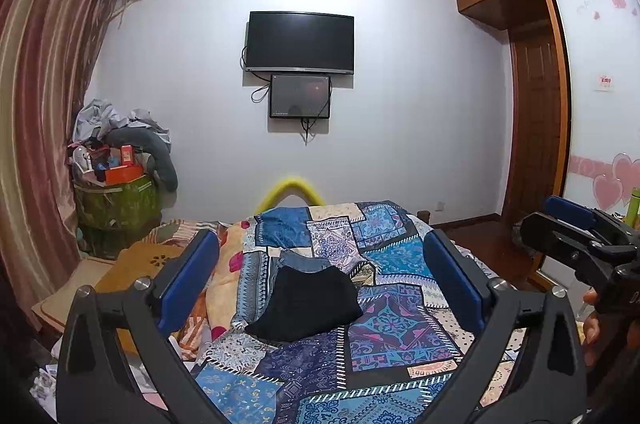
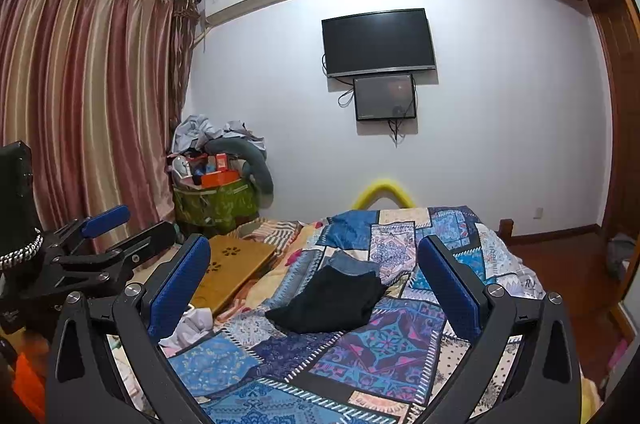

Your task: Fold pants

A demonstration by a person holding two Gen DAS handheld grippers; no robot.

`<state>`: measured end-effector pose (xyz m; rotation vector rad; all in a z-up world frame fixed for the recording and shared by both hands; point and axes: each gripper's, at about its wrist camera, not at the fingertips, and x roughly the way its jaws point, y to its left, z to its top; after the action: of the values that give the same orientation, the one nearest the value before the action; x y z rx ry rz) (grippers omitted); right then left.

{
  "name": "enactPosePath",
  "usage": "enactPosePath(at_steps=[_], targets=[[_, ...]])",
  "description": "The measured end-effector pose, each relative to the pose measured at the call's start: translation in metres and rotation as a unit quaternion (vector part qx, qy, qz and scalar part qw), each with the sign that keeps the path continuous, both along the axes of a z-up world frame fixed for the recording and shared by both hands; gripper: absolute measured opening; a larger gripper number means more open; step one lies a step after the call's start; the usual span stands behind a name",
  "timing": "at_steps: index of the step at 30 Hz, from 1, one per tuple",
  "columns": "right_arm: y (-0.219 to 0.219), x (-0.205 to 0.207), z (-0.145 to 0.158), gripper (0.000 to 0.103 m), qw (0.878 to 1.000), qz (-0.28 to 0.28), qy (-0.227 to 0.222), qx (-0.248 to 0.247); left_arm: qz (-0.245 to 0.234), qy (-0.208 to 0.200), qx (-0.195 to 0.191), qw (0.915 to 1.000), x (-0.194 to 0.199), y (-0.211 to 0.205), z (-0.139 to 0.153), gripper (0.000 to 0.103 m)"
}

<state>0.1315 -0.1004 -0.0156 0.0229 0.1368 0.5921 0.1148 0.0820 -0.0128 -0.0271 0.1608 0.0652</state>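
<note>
A pair of black pants (image 1: 306, 304), soft and matte, lies folded into a rough rectangle on the patchwork bedspread (image 1: 392, 328) in the middle of the bed, overlapping a folded piece of blue denim (image 1: 302, 261) at its far edge. The left gripper (image 1: 320, 288) and right gripper (image 2: 314, 286) both hover above the near part of the bed, blue ribbed pads spread wide with nothing between them. A flat wooden tray (image 2: 236, 262) with a flower-shaped cutout lies left of the pants.
</note>
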Motion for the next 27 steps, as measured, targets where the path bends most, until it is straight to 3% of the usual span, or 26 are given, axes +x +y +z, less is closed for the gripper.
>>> enactPosePath(at_steps=[27], targets=[[-0.0028, -0.0021, 0.0033, 0.103, 1.0, -0.007, 0.003, -0.005, -0.011, 0.0, 0.0, 0.9999, -0.0018, 0.0021, -0.0013, 0.103]])
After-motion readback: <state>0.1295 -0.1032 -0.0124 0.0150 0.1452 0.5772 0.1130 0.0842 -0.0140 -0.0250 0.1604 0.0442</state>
